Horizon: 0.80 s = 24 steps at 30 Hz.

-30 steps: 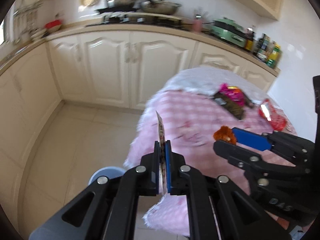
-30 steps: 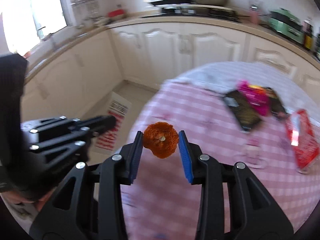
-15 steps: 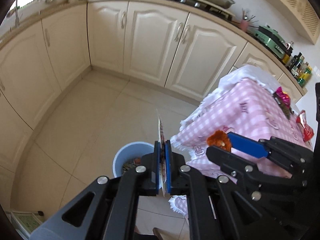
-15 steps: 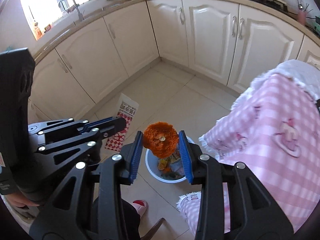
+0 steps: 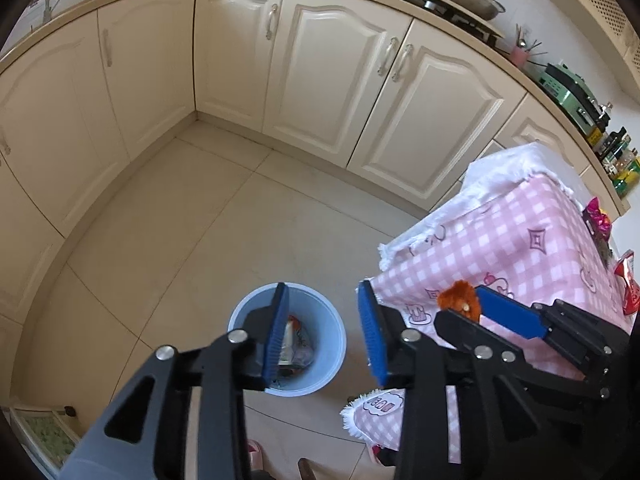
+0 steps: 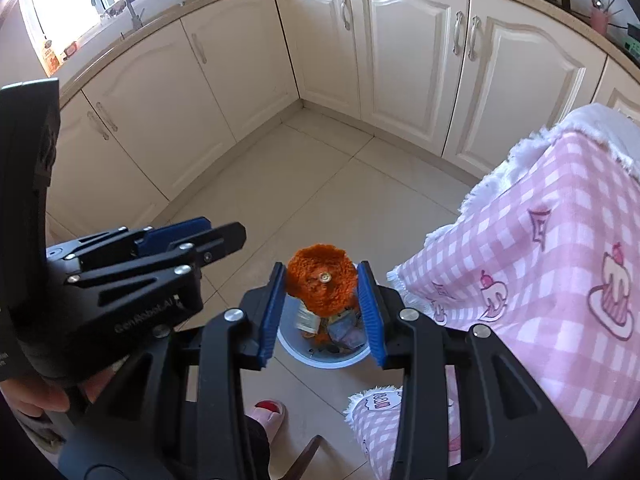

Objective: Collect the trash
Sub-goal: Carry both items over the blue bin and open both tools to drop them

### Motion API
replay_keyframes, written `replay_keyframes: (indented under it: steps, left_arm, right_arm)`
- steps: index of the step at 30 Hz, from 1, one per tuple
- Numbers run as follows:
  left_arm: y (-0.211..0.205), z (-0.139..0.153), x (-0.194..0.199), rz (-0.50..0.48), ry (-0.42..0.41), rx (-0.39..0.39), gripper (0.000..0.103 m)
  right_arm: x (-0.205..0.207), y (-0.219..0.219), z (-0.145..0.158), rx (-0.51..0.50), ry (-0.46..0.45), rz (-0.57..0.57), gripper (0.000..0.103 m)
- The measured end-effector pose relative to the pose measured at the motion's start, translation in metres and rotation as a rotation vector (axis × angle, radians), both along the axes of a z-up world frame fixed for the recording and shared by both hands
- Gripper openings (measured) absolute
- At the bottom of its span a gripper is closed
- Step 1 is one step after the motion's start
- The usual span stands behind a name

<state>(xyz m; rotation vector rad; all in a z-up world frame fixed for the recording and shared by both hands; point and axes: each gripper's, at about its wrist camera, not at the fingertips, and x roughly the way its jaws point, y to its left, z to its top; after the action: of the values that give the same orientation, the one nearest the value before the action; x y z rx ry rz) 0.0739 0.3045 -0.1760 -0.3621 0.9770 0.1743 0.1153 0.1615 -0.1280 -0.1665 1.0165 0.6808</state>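
My left gripper (image 5: 322,300) hangs over the pale blue trash bin (image 5: 334,356) on the floor. Its jaws are opening and nothing is between them. The flat printed wrapper (image 5: 291,338) shows inside the bin, just past the left pad. To its right, my right gripper (image 5: 460,306) is shut on an orange fuzzy round piece (image 5: 456,300). In the right wrist view the orange piece (image 6: 320,292) sits between the blue pads of the right gripper (image 6: 321,270), directly above the bin (image 6: 324,360), which holds several scraps. The left gripper (image 6: 224,232) is at the left.
A table under a pink checked cloth (image 5: 520,248) stands right of the bin, with a magenta wrapper (image 5: 598,220) and a red wrapper (image 5: 628,292) on it. Cream cabinets (image 6: 400,60) line the back and left. A person's slipper (image 6: 268,412) is near the bin.
Both grippers swung from the table to above the bin and lower. The left jaws parted and the wrapper left them for the bin. The right gripper kept the orange piece.
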Motion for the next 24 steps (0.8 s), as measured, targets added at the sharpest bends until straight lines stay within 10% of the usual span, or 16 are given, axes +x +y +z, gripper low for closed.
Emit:
replay_keyframes:
  steps: [24]
  left_arm:
    - [0.031, 0.012, -0.029, 0.083, 0.003, 0.032, 0.035]
  right_arm:
    - [0.002, 0.022, -0.003, 0.034, 0.009, 0.002, 0.054]
